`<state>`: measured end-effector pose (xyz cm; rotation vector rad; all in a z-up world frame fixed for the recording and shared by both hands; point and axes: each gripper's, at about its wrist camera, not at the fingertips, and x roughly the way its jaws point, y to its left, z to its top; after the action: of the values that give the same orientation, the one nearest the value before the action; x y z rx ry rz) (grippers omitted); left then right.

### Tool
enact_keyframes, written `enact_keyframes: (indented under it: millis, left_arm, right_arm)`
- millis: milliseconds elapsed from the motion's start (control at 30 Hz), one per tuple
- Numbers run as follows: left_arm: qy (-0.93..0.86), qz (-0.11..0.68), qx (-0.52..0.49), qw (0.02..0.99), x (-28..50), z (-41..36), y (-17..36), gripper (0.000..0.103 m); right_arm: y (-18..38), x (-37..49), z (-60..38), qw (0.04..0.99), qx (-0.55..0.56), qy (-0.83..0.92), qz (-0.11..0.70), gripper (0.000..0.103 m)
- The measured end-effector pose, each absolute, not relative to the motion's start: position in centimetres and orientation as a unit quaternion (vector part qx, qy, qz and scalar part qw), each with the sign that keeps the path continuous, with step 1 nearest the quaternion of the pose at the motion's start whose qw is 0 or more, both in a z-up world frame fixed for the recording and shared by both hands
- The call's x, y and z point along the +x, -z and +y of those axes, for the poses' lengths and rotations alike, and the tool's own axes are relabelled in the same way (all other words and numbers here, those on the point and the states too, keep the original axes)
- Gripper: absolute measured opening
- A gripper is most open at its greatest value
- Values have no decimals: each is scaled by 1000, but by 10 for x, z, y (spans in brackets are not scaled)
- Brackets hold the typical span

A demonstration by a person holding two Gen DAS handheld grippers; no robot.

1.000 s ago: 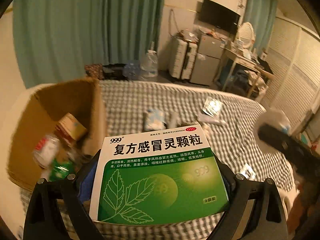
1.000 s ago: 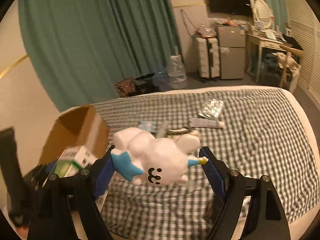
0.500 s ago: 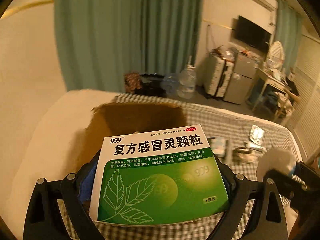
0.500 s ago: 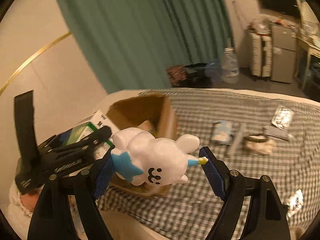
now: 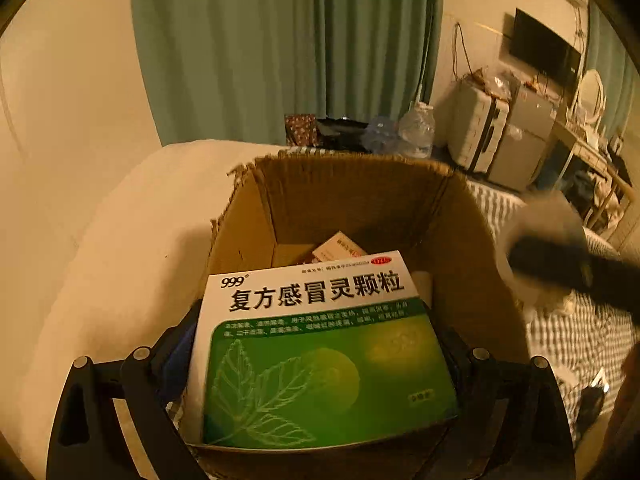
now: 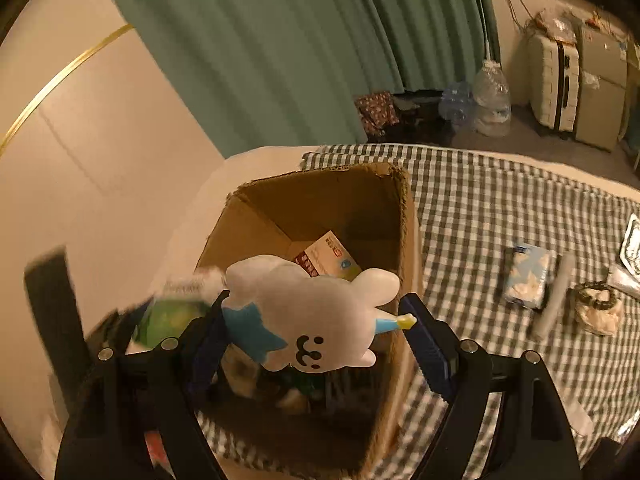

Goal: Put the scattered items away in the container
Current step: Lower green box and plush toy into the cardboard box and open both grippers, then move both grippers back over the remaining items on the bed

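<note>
Left wrist view: the left tongs (image 5: 320, 356) stand wide and are clenched on a medicine box (image 5: 320, 344), white above with black characters and green below with a leaf drawing. The box face fills the gap between the two black arms, its side edges against the blue pads. Box and tongs hang over the near part of an open carton (image 5: 360, 204), which stands at the left end of a bed (image 5: 576, 340) covered in a green-and-white checked cloth. Deep in the carton lies a small packet (image 5: 340, 246). At the right edge the right tongs show as a dark blurred bar with a pale blur behind it.

Right wrist view: the right tongs (image 6: 316, 322) also stand wide, grasping a white toy (image 6: 312, 312) with a blue star, a small drawn face and a yellow-tipped horn. The toy lies crosswise between the blue pads, star end at the left pad, horn tip at the right pad. It hangs over the carton (image 6: 404, 248) mouth, above the packet (image 6: 328, 258) and other dim contents that cannot be made out. The left tongs and the green box appear as a blur at the carton's left rim.

Scattered on the bed (image 6: 500, 200) to the right of the carton: a tissue pack (image 6: 526, 276), a grey tube (image 6: 554, 302) just beside it, and a dark ring (image 6: 596, 296) on a pale lump. A foil pack (image 6: 632, 244) lies at the right edge.
</note>
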<state>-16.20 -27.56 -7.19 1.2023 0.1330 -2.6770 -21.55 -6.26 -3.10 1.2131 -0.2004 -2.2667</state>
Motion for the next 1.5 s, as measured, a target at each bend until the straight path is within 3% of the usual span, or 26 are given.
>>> enact_keyframes:
  millis: [100, 167, 400, 700, 1000, 1500]
  left_arm:
    - [905, 38, 416, 82, -159, -273, 81, 102]
    - [906, 20, 416, 79, -155, -269, 84, 103]
    - [905, 16, 418, 77, -147, -259, 78, 103]
    - [922, 53, 383, 32, -126, -215, 44, 103]
    - [922, 56, 382, -19, -110, -119, 41, 103]
    - [909, 27, 416, -14, -143, -24, 92, 103]
  right_arm:
    - [26, -225, -73, 284, 456, 840, -71, 84]
    - [18, -224, -78, 284, 434, 852, -66, 92]
    - [7, -218, -56, 263, 422, 863, -86, 93]
    - [13, -190, 76, 135, 429, 886, -113, 93]
    - [-21, -150, 179, 82, 384, 911, -126, 93]
    - [46, -126, 310, 3, 430, 885, -179, 93]
